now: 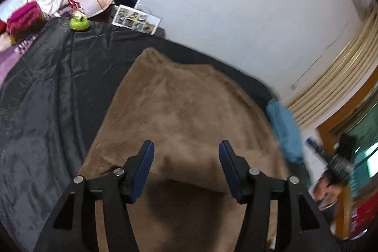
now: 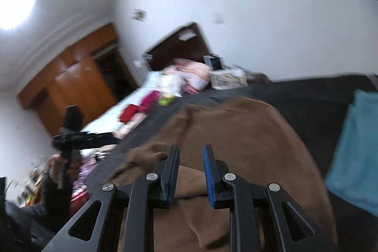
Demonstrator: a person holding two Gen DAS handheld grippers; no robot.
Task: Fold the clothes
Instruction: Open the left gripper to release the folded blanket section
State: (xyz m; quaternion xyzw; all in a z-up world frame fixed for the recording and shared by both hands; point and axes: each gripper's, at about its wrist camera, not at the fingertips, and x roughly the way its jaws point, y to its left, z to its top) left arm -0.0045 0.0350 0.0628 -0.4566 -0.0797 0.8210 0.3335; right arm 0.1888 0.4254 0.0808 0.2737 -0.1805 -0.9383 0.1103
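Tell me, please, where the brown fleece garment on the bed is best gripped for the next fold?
Probably the near folded edge of the brown fleece garment, approached from the near side: it lies doubled just ahead of the open left gripper.

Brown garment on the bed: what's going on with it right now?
A person holds a gripper in each hand above the brown garment, which lies spread on the dark sheet. The left gripper is open and empty; the right gripper is partly open, gripping nothing. A blue cloth lies beside it.
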